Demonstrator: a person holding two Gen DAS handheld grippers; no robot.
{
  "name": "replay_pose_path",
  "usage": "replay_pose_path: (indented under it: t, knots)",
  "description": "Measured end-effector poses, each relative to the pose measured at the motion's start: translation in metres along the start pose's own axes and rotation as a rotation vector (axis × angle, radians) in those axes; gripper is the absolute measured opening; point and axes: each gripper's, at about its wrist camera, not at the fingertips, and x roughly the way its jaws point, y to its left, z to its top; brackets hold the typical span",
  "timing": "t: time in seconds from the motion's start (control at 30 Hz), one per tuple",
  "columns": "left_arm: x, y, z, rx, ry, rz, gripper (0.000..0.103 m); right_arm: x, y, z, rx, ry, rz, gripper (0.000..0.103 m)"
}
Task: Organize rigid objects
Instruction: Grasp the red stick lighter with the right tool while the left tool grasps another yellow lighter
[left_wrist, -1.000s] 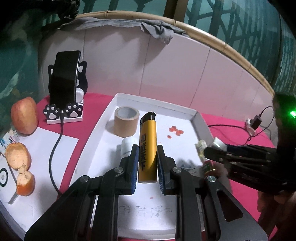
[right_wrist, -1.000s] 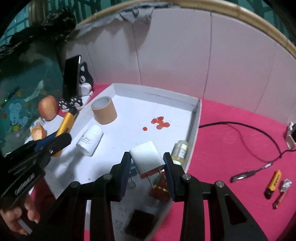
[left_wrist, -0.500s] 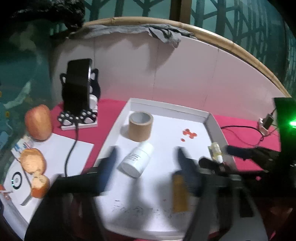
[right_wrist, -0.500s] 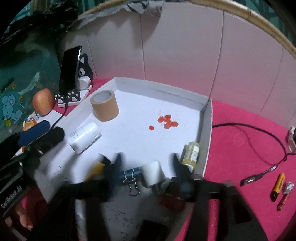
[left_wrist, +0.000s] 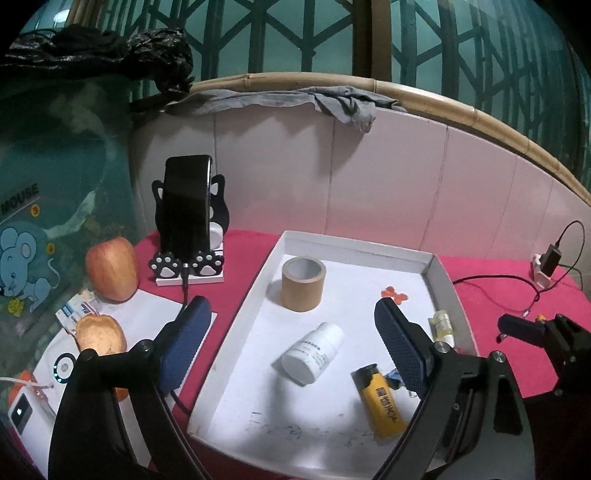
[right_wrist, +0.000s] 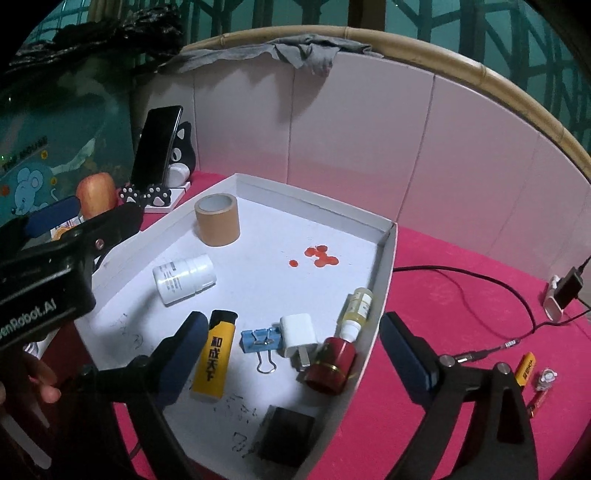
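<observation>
Blue-padded fingers of the left gripper (left_wrist: 291, 343) are spread wide with nothing between them, held above the shallow white cardboard tray (left_wrist: 354, 245). The right gripper (right_wrist: 291, 354) is likewise spread wide and empty over the tray's near end. Below it, a yellow lighter with a black cap (right_wrist: 216, 356) is laid flat on the tray floor, just beside a blue binder clip (right_wrist: 260, 341), a white plug adapter (right_wrist: 299, 334), a dark red round cap (right_wrist: 332, 365) and a small yellowish dropper bottle (right_wrist: 356, 310) resting against the right wall. A white pill bottle (right_wrist: 183, 278) is lying on its side nearer the middle, and a brown tape roll (right_wrist: 217, 219) is standing at the far end. Outside, on the pink cloth (right_wrist: 461, 295), a second small yellow lighter (right_wrist: 526, 367) is seen.
</observation>
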Motion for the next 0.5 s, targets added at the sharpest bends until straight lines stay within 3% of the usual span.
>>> replay_pose_path:
  t: [0.23, 0.5]
  knots:
    - [-0.006, -0.018, 0.0, 0.026, -0.006, -0.039, 0.091, -0.011, -0.034, -0.012, 0.091, -0.011, -0.041, 0.094]
    - [-0.015, -0.069, -0.005, 0.127, 0.003, -0.13, 0.091, -0.028, -0.129, -0.05, 0.279, 0.003, -0.19, 0.094]
